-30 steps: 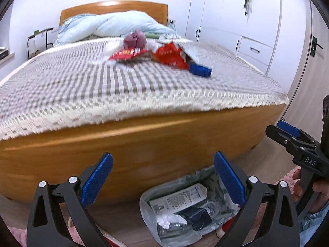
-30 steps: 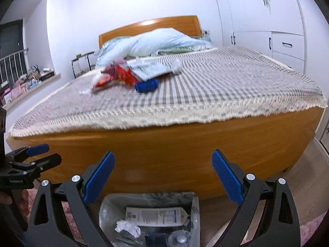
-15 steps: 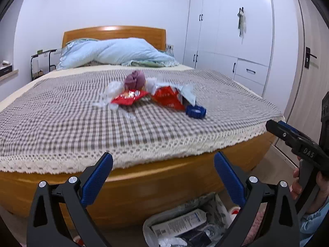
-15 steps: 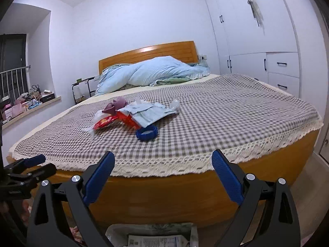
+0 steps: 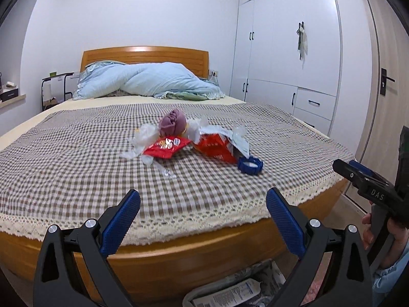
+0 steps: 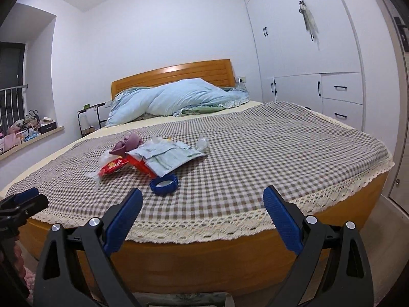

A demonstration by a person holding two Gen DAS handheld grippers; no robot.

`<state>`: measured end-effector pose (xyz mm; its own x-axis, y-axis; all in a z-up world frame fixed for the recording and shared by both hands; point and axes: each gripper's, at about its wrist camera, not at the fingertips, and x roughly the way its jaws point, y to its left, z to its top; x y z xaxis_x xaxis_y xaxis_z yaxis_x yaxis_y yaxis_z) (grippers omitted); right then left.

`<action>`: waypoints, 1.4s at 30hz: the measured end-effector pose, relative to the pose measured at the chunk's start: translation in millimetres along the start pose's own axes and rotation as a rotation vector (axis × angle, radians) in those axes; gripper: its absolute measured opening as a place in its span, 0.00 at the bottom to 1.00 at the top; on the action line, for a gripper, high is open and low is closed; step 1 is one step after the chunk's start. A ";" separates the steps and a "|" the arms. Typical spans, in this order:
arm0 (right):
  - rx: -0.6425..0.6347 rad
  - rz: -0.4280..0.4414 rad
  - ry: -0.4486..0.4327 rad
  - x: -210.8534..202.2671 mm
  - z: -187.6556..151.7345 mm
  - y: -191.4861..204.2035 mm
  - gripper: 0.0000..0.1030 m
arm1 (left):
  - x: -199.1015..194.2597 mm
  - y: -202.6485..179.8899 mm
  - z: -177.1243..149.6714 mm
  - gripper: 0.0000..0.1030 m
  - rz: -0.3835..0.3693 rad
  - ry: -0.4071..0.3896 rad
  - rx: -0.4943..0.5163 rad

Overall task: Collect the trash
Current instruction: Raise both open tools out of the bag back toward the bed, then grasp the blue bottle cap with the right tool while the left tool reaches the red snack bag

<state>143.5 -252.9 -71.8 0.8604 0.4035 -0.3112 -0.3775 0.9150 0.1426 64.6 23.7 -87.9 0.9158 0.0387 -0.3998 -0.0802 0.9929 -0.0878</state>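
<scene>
A heap of trash lies mid-bed on the checked cover: a red snack packet (image 5: 167, 147) (image 6: 113, 166), a second red wrapper (image 5: 216, 148), a pale printed pouch (image 6: 168, 157), clear plastic scraps (image 5: 143, 138), a purple crumpled wad (image 5: 172, 122) (image 6: 127, 143) and a blue ring-shaped lid (image 5: 250, 166) (image 6: 164, 184). My left gripper (image 5: 203, 220) stands open over the foot of the bed, well short of the heap. My right gripper (image 6: 203, 221) is open too, nearest the blue lid. A trash bag (image 5: 237, 291) sits on the floor below.
The wooden bed frame (image 5: 179, 258) runs across the front. A light blue duvet (image 5: 153, 81) is bunched at the headboard. White wardrobes (image 5: 288, 58) line the right wall, with a door (image 5: 383, 84) beside them. A windowsill with bags (image 6: 23, 133) is at left.
Both grippers have risen from low by the trash bag to above the bed edge. The bag has dropped to the bottom of both views. Both stayed open.
</scene>
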 end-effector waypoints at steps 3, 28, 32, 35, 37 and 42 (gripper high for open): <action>-0.017 -0.015 -0.022 1.1 4.0 0.7 0.89 | 2.5 3.7 7.0 0.93 -0.008 -0.019 -0.007; -0.171 -0.051 0.013 66.8 18.1 22.7 0.93 | 64.3 8.5 31.0 0.93 -0.025 -0.028 0.005; -0.229 -0.006 0.080 95.2 12.5 44.2 0.93 | 82.0 9.9 31.1 0.93 -0.009 0.014 0.010; -0.261 0.016 0.145 120.2 8.9 59.2 0.93 | 91.8 13.3 32.0 0.93 0.011 0.039 0.016; -0.237 0.034 0.205 135.9 7.4 61.5 0.93 | 98.0 18.1 33.5 0.93 0.028 0.057 0.011; -0.173 0.041 0.323 165.9 3.5 65.5 0.93 | 108.8 34.3 38.6 0.93 0.057 0.092 -0.030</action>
<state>262.7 -126.0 -110.8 0.7012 0.3960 -0.5929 -0.4857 0.8741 0.0093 176.7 66.2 -99.2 0.8694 0.0828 -0.4871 -0.1437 0.9856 -0.0890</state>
